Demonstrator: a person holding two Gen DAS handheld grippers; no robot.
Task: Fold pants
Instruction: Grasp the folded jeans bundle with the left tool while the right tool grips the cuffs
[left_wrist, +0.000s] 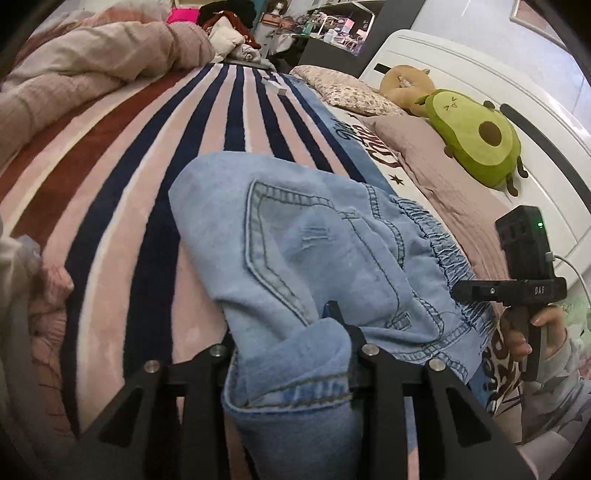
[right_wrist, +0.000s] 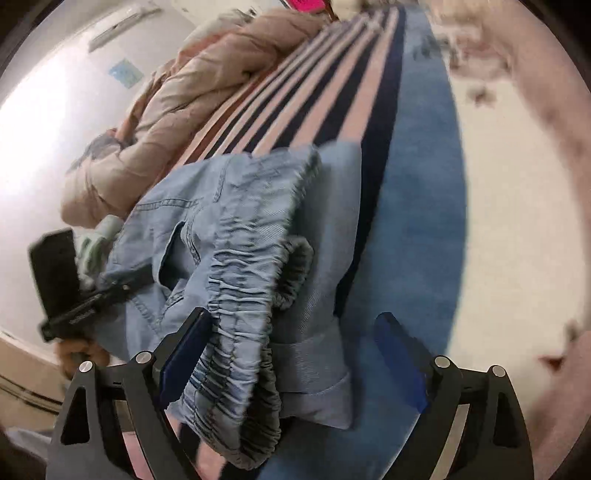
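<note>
Nearest, the left gripper (left_wrist: 295, 343) is clamped on a bunched fold of the light-blue denim pants (left_wrist: 314, 251). The right gripper (right_wrist: 295, 354) stands wide apart, the gathered elastic waistband (right_wrist: 240, 295) draped against its left finger, nothing pinched. The pants lie crumpled on the bed's plush striped blanket (left_wrist: 147, 155), with open stripes beyond. Farther off, a rumpled pink duvet (left_wrist: 92, 66) and an avocado plush (left_wrist: 476, 136) by the white headboard (left_wrist: 498, 74).
</note>
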